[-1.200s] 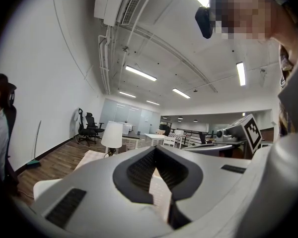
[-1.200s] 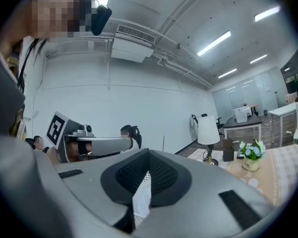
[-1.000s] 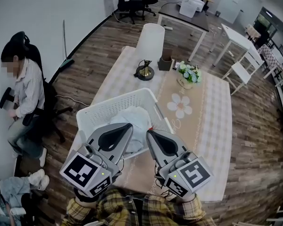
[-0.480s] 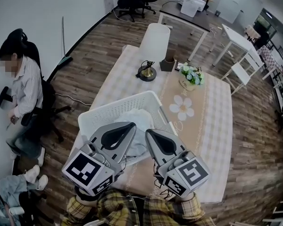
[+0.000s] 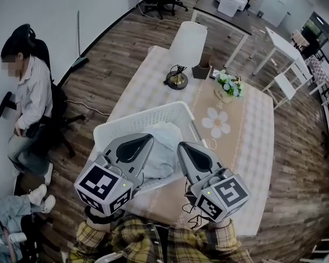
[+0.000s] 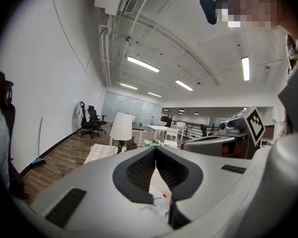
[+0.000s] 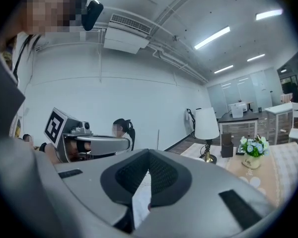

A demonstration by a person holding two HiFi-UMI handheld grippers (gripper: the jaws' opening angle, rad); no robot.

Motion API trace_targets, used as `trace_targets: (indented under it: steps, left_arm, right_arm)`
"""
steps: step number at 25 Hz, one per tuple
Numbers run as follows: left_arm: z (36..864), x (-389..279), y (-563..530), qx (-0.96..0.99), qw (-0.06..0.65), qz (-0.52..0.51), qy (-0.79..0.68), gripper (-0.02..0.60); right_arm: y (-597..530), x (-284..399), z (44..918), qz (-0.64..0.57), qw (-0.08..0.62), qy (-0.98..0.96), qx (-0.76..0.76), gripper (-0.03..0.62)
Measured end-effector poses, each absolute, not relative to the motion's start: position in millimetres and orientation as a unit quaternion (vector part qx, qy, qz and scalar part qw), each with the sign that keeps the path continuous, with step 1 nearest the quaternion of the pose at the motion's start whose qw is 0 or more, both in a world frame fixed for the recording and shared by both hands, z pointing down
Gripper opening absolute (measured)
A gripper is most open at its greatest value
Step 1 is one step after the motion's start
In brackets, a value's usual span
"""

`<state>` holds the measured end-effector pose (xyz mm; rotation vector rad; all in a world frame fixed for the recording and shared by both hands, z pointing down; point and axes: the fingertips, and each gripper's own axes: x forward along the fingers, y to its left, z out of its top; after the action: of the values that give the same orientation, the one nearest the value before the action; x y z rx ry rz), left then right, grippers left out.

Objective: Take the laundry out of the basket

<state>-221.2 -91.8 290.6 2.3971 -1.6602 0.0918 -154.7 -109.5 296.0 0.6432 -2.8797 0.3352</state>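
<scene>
The left gripper [image 5: 148, 139] and right gripper [image 5: 182, 147] hover by the basket's [image 5: 132, 119] near edge, each with its 2 jaws pressed together, empty. The laundry [image 5: 163, 144] (a pale crumpled heap) sits inside the basket on the table [image 5: 248, 126].

1. Long desk [image 5: 263, 119] on a dark wood floor [image 5: 115, 59], draped all over in a pale checked cloth [image 5: 132, 89].
2. Tan runner [image 5: 219, 123] with a big white flower print, laid lengthwise over the cloth.
3. White slatted basket [image 5: 132, 120] parked at the near end, left side.
4. Far end: lamp [image 5: 187, 40] with white shade and brassy base, small dark box [image 5: 202, 70] just beside it.
5. Little flowerpot [image 5: 228, 86] right of the box, up at the runner's far end.
</scene>
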Motion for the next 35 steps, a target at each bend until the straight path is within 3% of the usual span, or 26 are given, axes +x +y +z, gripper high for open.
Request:
trace_targets:
  steps: [5, 7, 11, 16, 20, 26, 30, 35]
  left_arm:
    - [308, -230, -95, 0.811, 0.111, 0.084, -0.568, 0.048]
    - [315, -232, -97, 0.813, 0.112, 0.101, -0.562, 0.053]
    - [330, -235, -98, 0.82, 0.123, 0.144, -0.54, 0.139]
    - [350, -239, -103, 0.841, 0.131, 0.195, -0.488, 0.235]
    - [365, -237, -106, 0.863, 0.139, 0.232, -0.427, 0.296]
    - [395, -232, -103, 0.872, 0.16, 0.3, -0.352, 0.366]
    - [415, -223, -99, 0.876, 0.17, 0.334, -0.304, 0.381]
    - [440, -219, -94, 0.873, 0.18, 0.375, -0.254, 0.425]
  right_arm:
    - [-111, -163, 306, 0.117, 0.11, -0.968, 0.192, 0.005]
    - [-114, -165, 311, 0.12, 0.122, -0.968, 0.187, 0.037]
    - [-120, -168, 318, 0.118, 0.142, -0.968, 0.17, 0.053]
    - [-126, -177, 330, 0.095, 0.185, -0.969, 0.133, 0.171]
    - [-126, -183, 346, 0.082, 0.224, -0.966, 0.101, 0.215]
    - [-123, -195, 372, 0.067, 0.289, -0.954, 0.049, 0.275]
    - [-125, -201, 391, 0.075, 0.325, -0.943, 0.019, 0.325]
    - [-126, -205, 417, 0.07, 0.38, -0.922, -0.021, 0.333]
